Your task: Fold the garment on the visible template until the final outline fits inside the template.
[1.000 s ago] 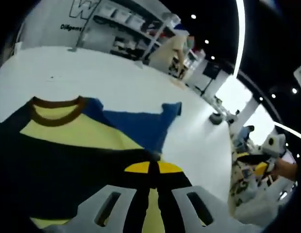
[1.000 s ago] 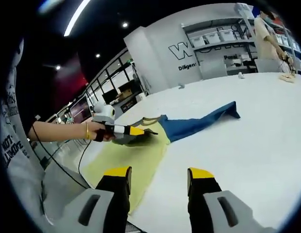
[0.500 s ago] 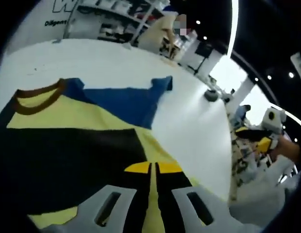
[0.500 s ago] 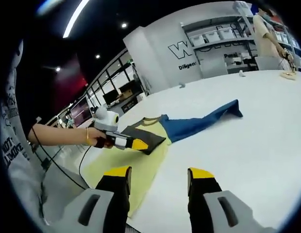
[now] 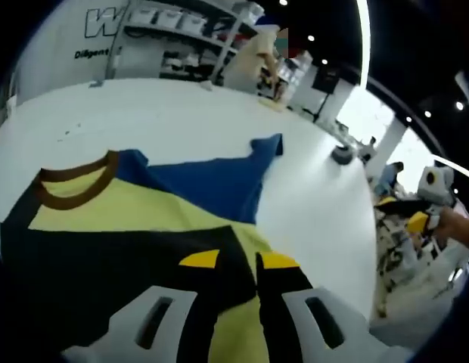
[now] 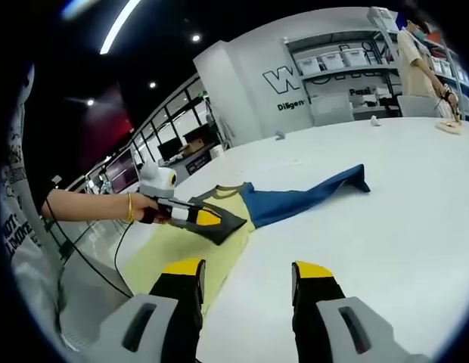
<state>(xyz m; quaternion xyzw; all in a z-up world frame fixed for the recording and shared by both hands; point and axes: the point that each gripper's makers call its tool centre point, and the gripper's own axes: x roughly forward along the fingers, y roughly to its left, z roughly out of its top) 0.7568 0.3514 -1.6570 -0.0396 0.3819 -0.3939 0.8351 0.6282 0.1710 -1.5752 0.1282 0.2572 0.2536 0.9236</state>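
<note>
My left tongs [image 6: 208,218] grip the T-shirt's [image 5: 128,208] dark flap [image 5: 98,280]; right tongs [image 6: 246,274] hang released. I'd carry it flat across, square to the edge.

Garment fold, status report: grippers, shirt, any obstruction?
Left gripper shut on dark flap, lifted over yellow body. Right gripper open, idle above table. Blue sleeve spread out, unfolded. Nothing in the way.
</note>
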